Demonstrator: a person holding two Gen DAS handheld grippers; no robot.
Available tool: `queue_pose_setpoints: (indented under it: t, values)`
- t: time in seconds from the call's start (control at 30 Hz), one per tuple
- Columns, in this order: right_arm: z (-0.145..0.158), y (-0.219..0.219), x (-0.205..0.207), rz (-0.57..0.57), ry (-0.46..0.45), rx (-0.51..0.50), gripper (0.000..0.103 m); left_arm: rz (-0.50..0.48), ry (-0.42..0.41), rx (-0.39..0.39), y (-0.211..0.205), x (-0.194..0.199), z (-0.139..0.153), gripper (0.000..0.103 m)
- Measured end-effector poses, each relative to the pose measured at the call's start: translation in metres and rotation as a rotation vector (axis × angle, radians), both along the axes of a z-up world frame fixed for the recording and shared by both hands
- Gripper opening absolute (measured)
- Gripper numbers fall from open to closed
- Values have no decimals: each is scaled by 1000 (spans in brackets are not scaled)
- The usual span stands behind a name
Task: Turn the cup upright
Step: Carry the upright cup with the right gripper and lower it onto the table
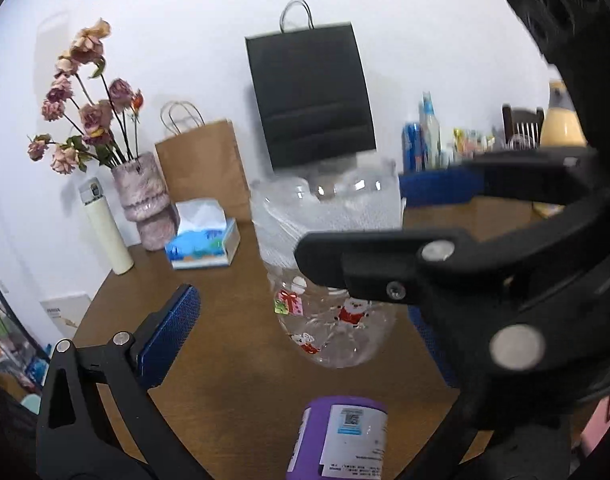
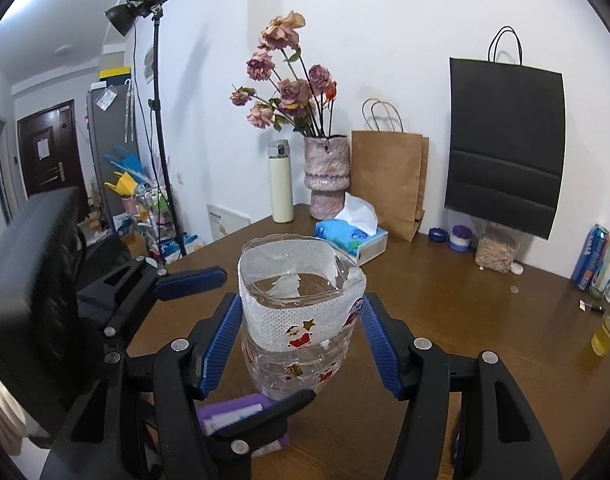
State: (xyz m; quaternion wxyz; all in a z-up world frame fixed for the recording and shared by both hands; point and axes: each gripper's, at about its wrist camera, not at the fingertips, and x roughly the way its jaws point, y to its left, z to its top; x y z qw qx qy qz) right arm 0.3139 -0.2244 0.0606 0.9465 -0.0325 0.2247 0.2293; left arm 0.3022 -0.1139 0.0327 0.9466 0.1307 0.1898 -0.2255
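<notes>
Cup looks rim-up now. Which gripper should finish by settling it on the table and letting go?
Right. The right gripper already has both pads against the sides of the cup, whose rim faces up. The left gripper is open, its fingers standing wide of the cup and holding nothing.

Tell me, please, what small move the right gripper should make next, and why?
Probably lower the clear plastic cup with Christmas stickers onto the brown wooden table: the jaws of the right gripper hold it mouth-up, seemingly just above the surface.
</notes>
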Motion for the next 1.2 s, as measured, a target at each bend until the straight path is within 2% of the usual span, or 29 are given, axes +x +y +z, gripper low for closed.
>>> queue_pose_setpoints:
  t: [0.1,0.23,0.4,0.5,0.67,0.83,0.9,0.97,1.13,1.2]
  values:
    - [-10,0,-3,-7,20,-6,66,10,47,-12,3,2,-12,103]
    - [-20,-6,-19,-13,34,4,66,-31,160,-87,14,-9,-18,103]
    - [-34,-2,-60,7,42,-32,66,-92,271,-151,27,-45,-31,103]
    - [-47,-2,-86,37,85,-12,66,-124,311,-140,33,-71,-42,103]
    - [-71,8,-119,125,183,42,66,-170,308,-84,42,-117,-58,103]
    - [-102,34,-119,158,238,4,66,-131,332,-54,48,-117,-84,102]
    - [-105,41,-116,142,170,-9,66,-91,288,-22,47,-108,-91,102]
    - [-108,51,-106,23,43,-101,66,-16,273,-4,48,-92,-93,100]
    - [-101,48,-99,35,55,-11,66,-22,272,-133,63,-82,-80,99]
    - [-100,50,-104,35,43,-28,66,-41,265,-141,63,-86,-81,88]
